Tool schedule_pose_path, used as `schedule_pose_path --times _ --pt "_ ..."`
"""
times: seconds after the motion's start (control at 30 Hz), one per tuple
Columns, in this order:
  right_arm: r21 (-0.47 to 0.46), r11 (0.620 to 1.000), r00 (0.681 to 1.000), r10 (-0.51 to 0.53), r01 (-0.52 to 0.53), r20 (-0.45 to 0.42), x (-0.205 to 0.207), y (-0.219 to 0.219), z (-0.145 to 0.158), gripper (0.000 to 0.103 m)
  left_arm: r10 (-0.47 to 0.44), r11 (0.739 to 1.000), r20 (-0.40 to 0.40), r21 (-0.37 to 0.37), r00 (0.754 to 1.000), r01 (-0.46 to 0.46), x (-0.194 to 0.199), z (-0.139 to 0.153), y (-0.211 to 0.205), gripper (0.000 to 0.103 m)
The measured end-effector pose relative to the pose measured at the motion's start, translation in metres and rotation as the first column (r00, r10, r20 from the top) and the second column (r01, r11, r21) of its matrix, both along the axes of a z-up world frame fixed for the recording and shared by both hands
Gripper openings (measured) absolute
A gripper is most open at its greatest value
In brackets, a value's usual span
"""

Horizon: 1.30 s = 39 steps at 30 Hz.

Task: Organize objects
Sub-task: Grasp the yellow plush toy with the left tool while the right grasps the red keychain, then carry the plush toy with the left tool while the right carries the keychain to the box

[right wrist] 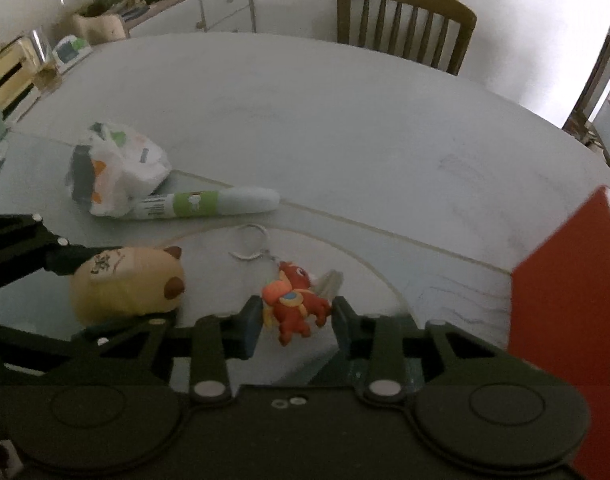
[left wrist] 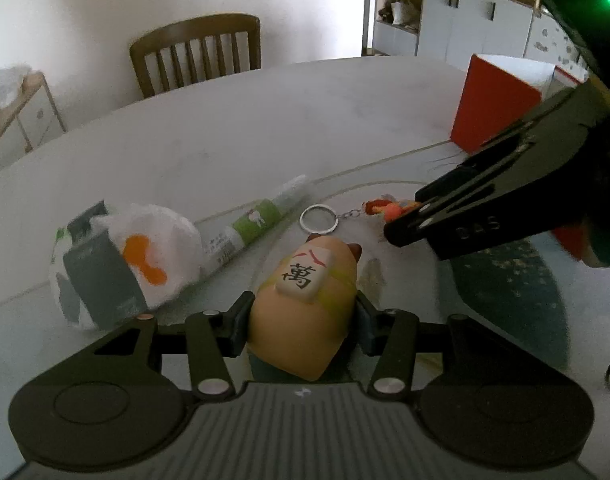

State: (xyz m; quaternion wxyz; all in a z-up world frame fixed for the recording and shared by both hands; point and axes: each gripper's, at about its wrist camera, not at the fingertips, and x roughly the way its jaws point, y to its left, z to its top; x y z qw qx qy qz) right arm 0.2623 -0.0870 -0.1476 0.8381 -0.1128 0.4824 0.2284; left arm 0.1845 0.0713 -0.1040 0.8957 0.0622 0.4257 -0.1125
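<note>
Grasp step on both sides. Left gripper, lower centre of its view: clamped on tan plush toy. Right gripper: straddling red keychain figure, pad contact unclear. Next: lift, carry to red box at right edge. Count: one plush, one keychain, one tube, one bagged pack.

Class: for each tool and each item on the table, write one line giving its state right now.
Left tool: shut on the tan toy.
Tan toy: gripped, lying down.
Right tool: around the red keychain, contact unclear.
Red keychain: lying between the pads.
Tube: lying flat.
Plastic bag: crumpled.
Red box: upright.
</note>
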Motion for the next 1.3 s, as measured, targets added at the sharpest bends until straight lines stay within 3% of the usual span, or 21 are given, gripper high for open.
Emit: schedule_pose_path --times 0.5,0.93,1.3 --pt "0.035 0.999 0.998 -0.039 0.037 0.043 -0.072 -0.037 0.064 0.036 0.02 0.992 -0.037 -0.123 0.999 -0.024 -0.04 0.052 -0.012 0.05" --pt "0.106 0.99 0.987 -0.107 0.094 0.118 -0.119 -0.089 0.12 0.036 -0.041 0.985 0.02 -0.167 0.999 0.044 -0.064 0.101 -0.061 0.05" --pt "0.143 0.982 0.974 -0.146 0.122 0.172 -0.128 -0.143 0.146 0.036 -0.081 0.98 0.088 -0.174 0.993 0.095 -0.058 0.132 -0.115 0.05"
